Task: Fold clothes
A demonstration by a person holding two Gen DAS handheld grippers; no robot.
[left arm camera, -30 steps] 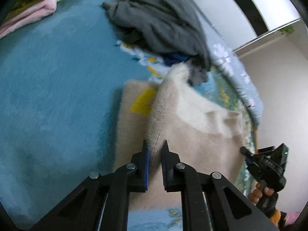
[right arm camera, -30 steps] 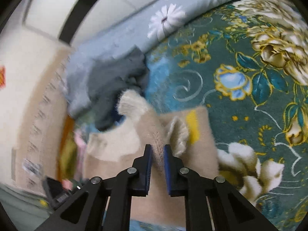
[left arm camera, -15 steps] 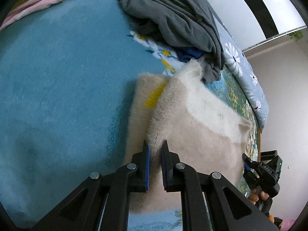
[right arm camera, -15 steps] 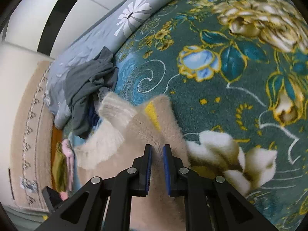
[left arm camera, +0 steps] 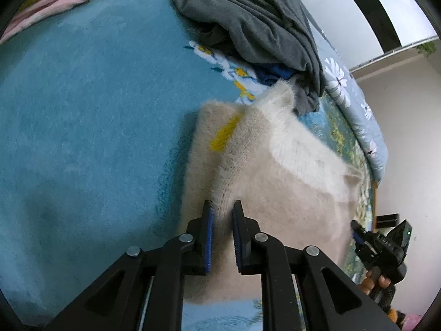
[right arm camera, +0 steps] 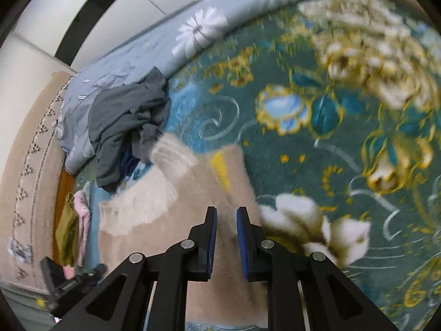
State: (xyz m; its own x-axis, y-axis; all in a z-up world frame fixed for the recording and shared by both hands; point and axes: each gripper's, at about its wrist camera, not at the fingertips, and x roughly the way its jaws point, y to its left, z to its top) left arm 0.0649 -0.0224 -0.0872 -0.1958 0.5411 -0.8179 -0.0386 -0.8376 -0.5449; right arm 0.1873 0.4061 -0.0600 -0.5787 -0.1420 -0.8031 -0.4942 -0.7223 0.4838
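The left claw [left arm camera: 222, 215] reaches forward low over the beige sweater [left arm camera: 275, 182], its blue-padded fingers [left arm camera: 208, 237] slightly parted with a raised fold of the fuzzy knit standing between them; whether the pads actually press that fold I cannot tell. The right claw [right arm camera: 226, 220] hovers over the same beige sweater [right arm camera: 215, 193] with its fingers spread and nothing between them.

The left wrist view shows the right claw [left arm camera: 358, 231] from outside, at the far edge of the sweater, with the person's fingertips on its handle (its jaw gap is not readable there). It also shows a folded pink garment [left arm camera: 52, 5] at the top left. The right wrist view is blurred, yet it shows the carpet's big gold and white flowers [right arm camera: 311, 220].

The sweater lies partly folded on a teal floral carpet [left arm camera: 82, 110], a yellow patch [left arm camera: 224, 135] showing near its upper edge. Just beyond it sits a crumpled grey garment [left arm camera: 256, 19], and past that a pale blue flowered quilt [right arm camera: 171, 47] against a white wall.
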